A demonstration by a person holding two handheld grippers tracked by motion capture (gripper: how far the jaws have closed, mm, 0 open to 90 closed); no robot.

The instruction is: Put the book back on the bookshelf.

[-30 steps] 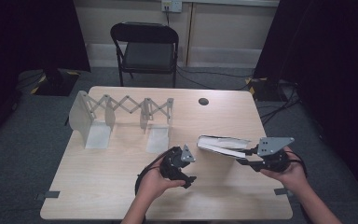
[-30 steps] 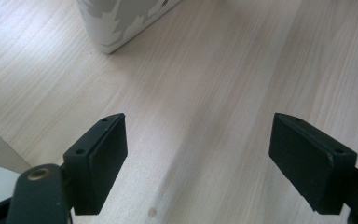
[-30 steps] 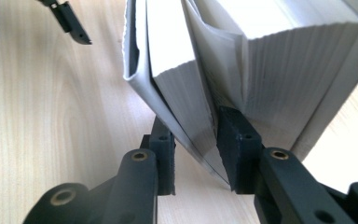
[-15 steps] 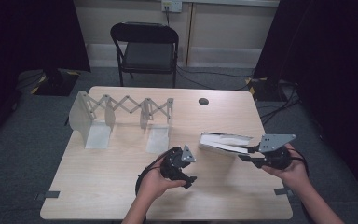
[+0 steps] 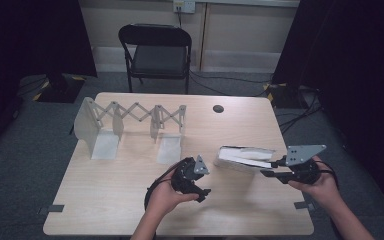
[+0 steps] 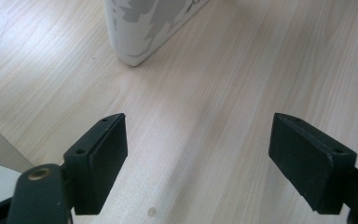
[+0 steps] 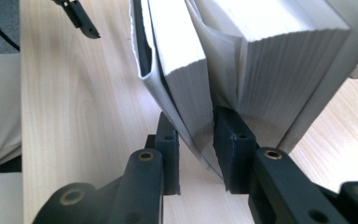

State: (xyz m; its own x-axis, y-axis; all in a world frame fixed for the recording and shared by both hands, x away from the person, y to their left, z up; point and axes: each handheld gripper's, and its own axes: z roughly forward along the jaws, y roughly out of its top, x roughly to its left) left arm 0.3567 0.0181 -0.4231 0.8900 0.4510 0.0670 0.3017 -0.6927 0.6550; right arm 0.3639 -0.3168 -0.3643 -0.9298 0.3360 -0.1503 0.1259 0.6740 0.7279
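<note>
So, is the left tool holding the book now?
No, the left tool is open over bare table, and the book lies apart from it.

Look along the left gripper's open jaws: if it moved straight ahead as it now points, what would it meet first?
Probably the book: its white corner lies ahead of the left gripper, slightly left of centre. Bare table lies between; depth is hard to judge.

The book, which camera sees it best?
The right gripper view: the book is close up, its pages fanned, with the right tongs pinching a bunch of them. The high view shows it small on the table, lying by the right hand. The left gripper view catches just one corner.
</note>
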